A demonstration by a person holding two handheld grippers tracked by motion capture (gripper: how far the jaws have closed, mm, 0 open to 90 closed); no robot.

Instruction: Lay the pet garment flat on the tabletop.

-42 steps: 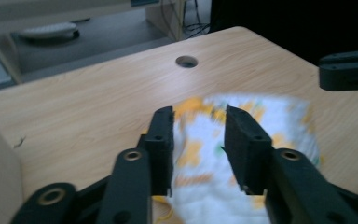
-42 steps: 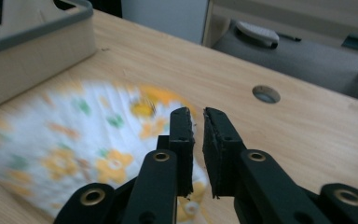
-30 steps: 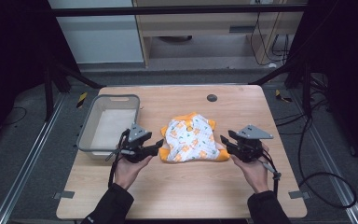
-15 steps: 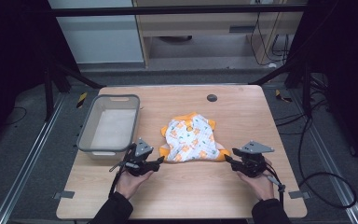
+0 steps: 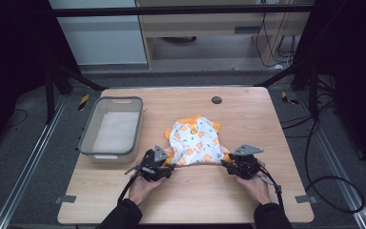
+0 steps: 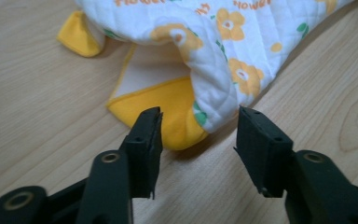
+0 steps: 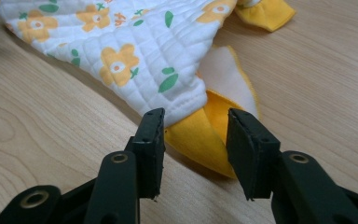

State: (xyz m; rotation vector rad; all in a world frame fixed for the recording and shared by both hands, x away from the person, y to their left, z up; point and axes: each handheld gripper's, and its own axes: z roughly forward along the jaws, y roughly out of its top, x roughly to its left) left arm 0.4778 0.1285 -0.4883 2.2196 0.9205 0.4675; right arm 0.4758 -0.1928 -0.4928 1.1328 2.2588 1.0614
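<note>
Jaws: both sets are spread apart with nothing pinched. On the left gripper (image 6: 199, 128) they sit either side of a yellow-lined corner of the cloth, and it's the same deal on the right gripper (image 7: 195, 128), which straddles a yellow cuff under the white hem.
Garment: small quilted baby garment (image 5: 194, 141), white with orange-yellow flowers, green leaves and some orange lettering, plus yellow trim and lining. Up close you can see the diamond stitching and a folded-over edge showing the plain inside.
Where it is: lying crumpled a bit right of centre on the wooden counter (image 5: 267, 119), near edge lined up between the two grippers.
Hands: left hand (image 5: 140, 188) and right hand (image 5: 259, 185) come in from the bottom, dark sleeves, each gripper low at a near corner of the garment.
Other stuff: grey plastic bin (image 5: 110, 129) well off to the left, small dark round hole (image 5: 216, 100) near the far edge.
Changed vs a second ago: both grippers have pulled back toward the person, and they were up alongside the garment's sides before. Garment itself looks like it hasn't moved, bin neither.
</note>
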